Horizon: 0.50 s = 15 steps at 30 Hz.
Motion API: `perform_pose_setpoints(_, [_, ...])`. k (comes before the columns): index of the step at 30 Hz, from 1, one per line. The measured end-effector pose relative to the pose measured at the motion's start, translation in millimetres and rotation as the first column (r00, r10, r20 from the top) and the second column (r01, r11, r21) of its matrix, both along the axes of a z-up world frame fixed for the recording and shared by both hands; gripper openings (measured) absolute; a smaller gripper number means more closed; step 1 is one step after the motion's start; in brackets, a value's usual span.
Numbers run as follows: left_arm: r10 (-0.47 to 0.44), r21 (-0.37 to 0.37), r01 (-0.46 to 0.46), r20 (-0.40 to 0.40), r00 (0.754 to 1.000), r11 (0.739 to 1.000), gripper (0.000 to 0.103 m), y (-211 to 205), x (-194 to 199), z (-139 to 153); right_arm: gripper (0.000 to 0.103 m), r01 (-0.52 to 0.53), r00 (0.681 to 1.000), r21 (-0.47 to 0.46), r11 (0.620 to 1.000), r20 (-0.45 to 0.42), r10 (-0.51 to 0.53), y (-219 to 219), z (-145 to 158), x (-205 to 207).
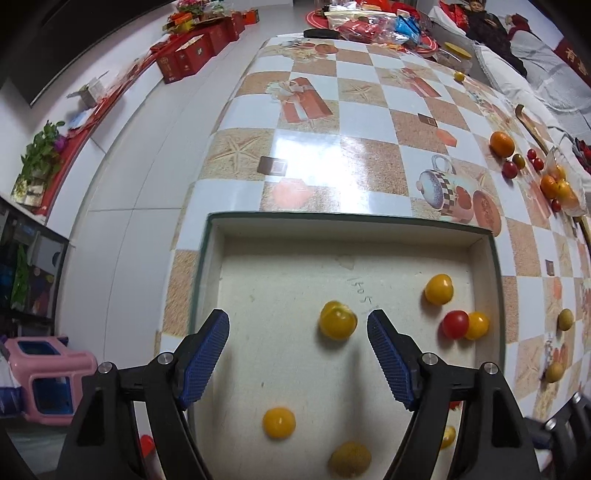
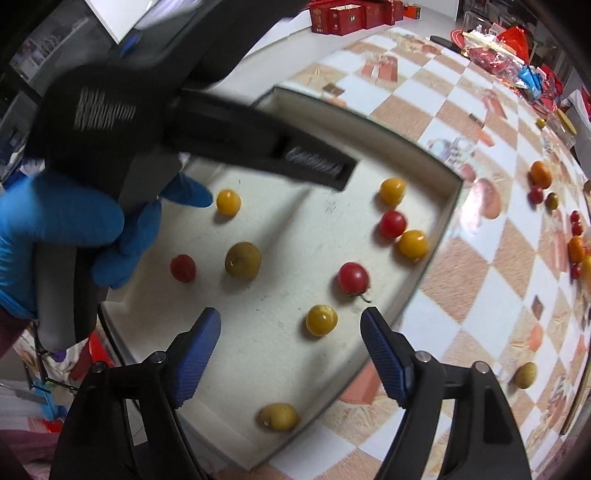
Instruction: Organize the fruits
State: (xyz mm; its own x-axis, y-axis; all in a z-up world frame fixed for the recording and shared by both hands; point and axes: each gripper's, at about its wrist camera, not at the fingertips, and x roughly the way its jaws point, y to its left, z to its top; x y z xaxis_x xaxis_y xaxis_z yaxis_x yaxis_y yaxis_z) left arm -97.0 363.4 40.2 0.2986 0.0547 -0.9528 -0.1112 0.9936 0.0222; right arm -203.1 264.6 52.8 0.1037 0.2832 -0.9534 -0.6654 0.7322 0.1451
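Observation:
A shallow white box [image 1: 484, 254] [image 2: 439, 206] lies on the checkered table and holds several yellow, red and brownish small fruits. My left gripper [image 1: 298, 323] is open above the box, with a yellow fruit [image 1: 337, 319] just beyond its right finger. My right gripper [image 2: 291, 319] is open over the box's near side, with a yellow fruit [image 2: 321, 319] between its fingertips and a red tomato [image 2: 353, 277] just beyond. The left gripper's body [image 2: 207, 125], held by a blue-gloved hand [image 2: 74, 229], crosses the right wrist view.
More fruit lies loose on the table to the right: an orange [image 1: 501, 144], red tomatoes [image 1: 509, 169], a bag of oranges [image 1: 557, 186], brownish fruits [image 1: 565, 319] [image 2: 525, 374]. Red gift boxes [image 1: 192, 55] and snack bags [image 1: 369, 26] stand at the far end.

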Motion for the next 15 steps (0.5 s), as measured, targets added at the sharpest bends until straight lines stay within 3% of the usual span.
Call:
perform_pose_setpoints(4, [0.039, -0.021, -0.040, -0.034, 0.999, 0.999, 0.079, 7.4, -12.3, 12.6, 0.090, 0.033, 0.998, 0.001, 0.999, -0.058, -0.033, -14.6, 13.1, 6.3])
perform_pose_setpoints(5, [0.048, -0.023, -0.048, -0.034, 0.998, 0.999, 0.082, 9.6, -17.3, 16.5, 0.095, 0.050, 0.996, -0.003, 0.999, -0.069, -0.050, -20.9, 16.9, 8.1])
perform_pose_setpoints(6, [0.053, -0.022, -0.054, -0.035, 0.998, 0.998, 0.089, 11.2, -21.6, 19.8, 0.099, 0.061, 0.995, -0.003, 0.998, -0.077, -0.061, -25.0, 20.0, 15.1])
perform_pose_setpoints(7, [0.060, -0.019, -0.061, -0.033, 0.998, 0.998, 0.103, 12.9, -26.4, 23.6, 0.103, 0.074, 0.994, -0.004, 0.997, -0.085, -0.074, -27.2, 22.0, 19.6])
perform_pose_setpoints(15, [0.065, -0.017, -0.066, -0.071, 0.995, 0.998, 0.103, 18.1, -61.5, 40.4, 0.103, 0.174, 0.977, -0.048, 0.984, -0.118, -0.179, -41.9, 40.0, 37.1])
